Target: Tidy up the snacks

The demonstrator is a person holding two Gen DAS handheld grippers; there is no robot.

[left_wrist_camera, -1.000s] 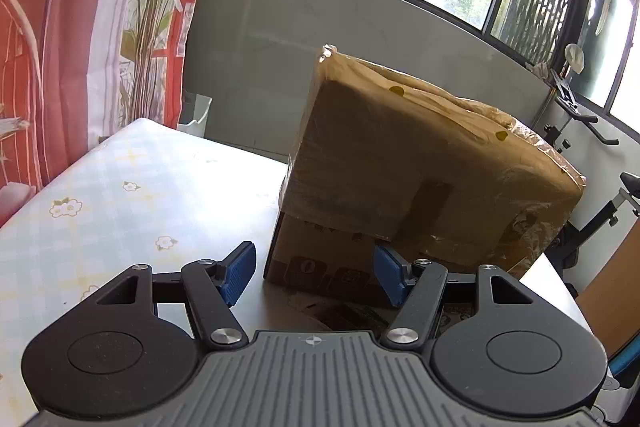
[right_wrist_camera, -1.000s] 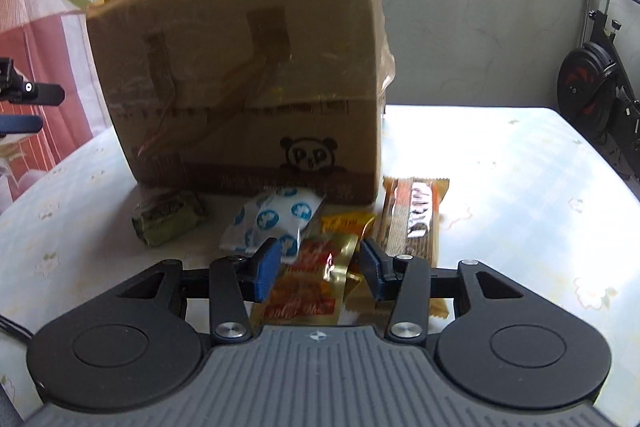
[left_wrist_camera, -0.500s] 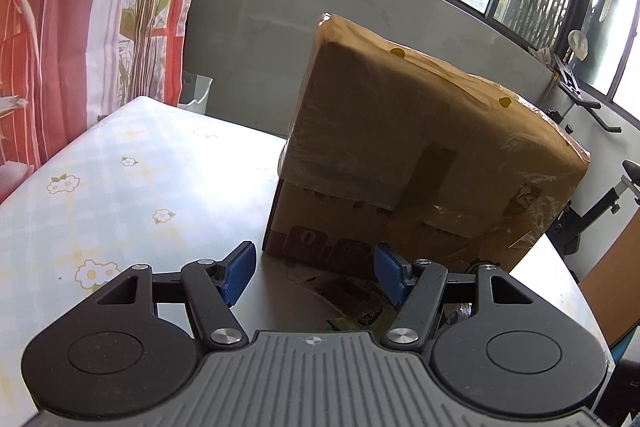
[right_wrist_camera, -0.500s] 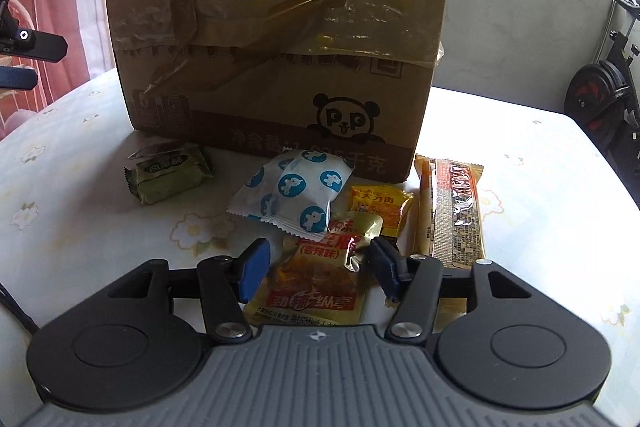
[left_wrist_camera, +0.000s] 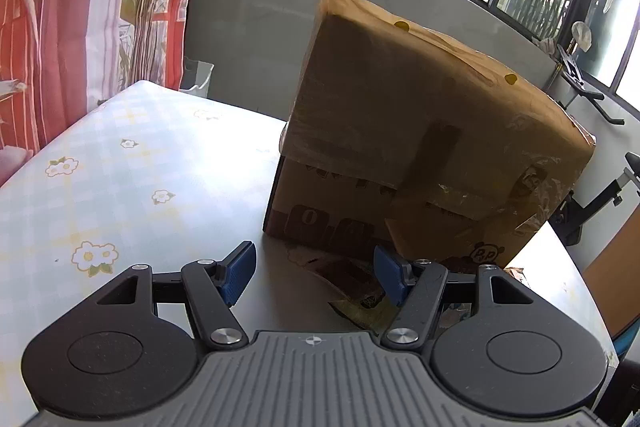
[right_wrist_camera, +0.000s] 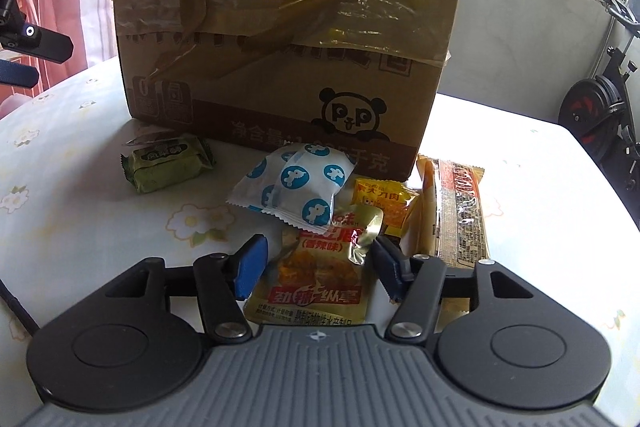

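Between the right claw (right_wrist_camera: 318, 265) fingers, spread wide and empty: gold snack pouch (right_wrist_camera: 316, 277), long axis along the approach. Left claw (left_wrist_camera: 316, 273) also wide, farther off.

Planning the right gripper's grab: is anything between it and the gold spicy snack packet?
Nothing visible blocks it. The open right gripper already straddles the gold packet; only the blue-spotted white packet overlaps its far end.

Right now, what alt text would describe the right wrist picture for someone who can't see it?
An open claw hovers over a gold spicy-snack packet on a floral tablecloth. Around it lie a white-and-blue pouch, a green wrapped cake and a long bar, before a taped cardboard box.
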